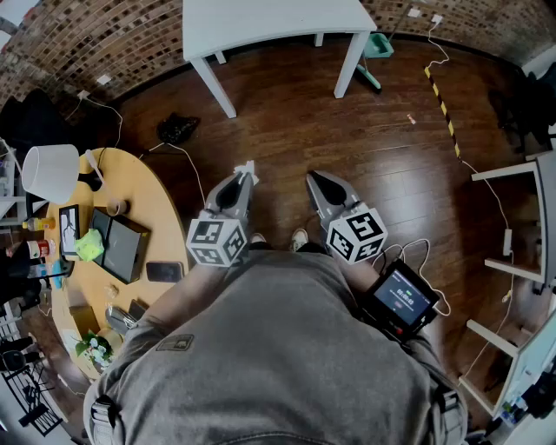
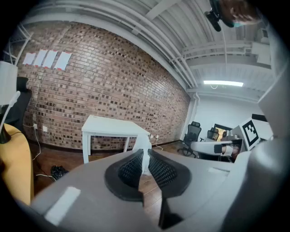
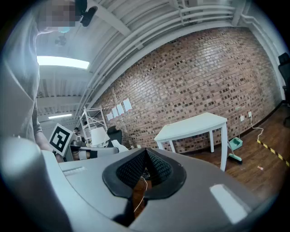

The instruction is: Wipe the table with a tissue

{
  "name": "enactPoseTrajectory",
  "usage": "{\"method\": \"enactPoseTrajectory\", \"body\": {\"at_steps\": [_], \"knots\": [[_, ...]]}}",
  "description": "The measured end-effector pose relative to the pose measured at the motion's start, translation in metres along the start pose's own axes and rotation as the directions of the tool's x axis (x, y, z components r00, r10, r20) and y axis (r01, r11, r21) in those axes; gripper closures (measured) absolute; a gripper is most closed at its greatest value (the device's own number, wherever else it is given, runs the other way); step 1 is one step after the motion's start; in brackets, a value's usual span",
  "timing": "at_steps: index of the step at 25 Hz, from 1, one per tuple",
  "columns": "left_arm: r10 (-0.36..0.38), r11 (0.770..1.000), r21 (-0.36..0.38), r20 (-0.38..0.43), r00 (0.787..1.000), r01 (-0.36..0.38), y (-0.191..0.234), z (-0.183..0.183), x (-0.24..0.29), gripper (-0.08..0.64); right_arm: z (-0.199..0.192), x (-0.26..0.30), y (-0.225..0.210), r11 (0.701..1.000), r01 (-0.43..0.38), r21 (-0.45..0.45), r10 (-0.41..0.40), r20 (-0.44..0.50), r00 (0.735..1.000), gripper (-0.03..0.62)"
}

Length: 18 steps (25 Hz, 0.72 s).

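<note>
**Q:** What was held in each gripper?

**A:** A white tissue (image 2: 144,146) was seen pinched between the jaws of the left gripper (image 1: 247,176), with its free end standing up past the tips. The right gripper (image 1: 314,181) was seen with its jaws drawn together and nothing between them; only floor and a thin cable were visible beyond.

**Q:** Where were the grippers placed relative to a table?

**A:** Both were carried close to the body, above the dark wooden floor (image 1: 365,130). A white table (image 1: 269,19) was seen ahead, well apart from both grippers. A yellow oval table (image 1: 161,204), laden with a lamp (image 1: 50,172) and small items, lay to the left. Which table was meant could not be told, though the white one was faced by both grippers.

**Q:** How was the step in hand judged, and how would it best be done?

**A:** The tissue was judged to be on its way to a table, with no wiping yet begun. A firm clench was considered necessary, since only a narrow strip was gripped and thin paper is easily torn or pulled free. It was advised that the loose end be laid flat on the tabletop, pressed lightly, and drawn in overlapping strokes, with the jaw tips kept off the surface.
</note>
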<state>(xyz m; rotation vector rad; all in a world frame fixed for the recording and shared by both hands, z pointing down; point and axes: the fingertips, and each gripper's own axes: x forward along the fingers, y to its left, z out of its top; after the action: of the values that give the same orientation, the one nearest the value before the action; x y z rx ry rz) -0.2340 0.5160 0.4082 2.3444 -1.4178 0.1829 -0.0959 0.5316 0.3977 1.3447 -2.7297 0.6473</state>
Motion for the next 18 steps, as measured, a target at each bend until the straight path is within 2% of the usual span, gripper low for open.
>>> {"method": "enactPoseTrajectory", "body": {"at_steps": [8, 18], "knots": [[0.019, 1.000, 0.000, 0.011, 1.000, -0.019, -0.008, 0.014, 0.024, 0.528, 0.014, 0.001, -0.031, 1.000, 0.003, 0.005, -0.003, 0.005, 1.000, 0.580], [0.024, 0.999, -0.022, 0.016, 1.000, -0.024, 0.038, 0.039, 0.088, 0.528, 0.033, 0.062, -0.076, 0.999, 0.036, 0.012, -0.036, -0.008, 0.999, 0.580]]}}
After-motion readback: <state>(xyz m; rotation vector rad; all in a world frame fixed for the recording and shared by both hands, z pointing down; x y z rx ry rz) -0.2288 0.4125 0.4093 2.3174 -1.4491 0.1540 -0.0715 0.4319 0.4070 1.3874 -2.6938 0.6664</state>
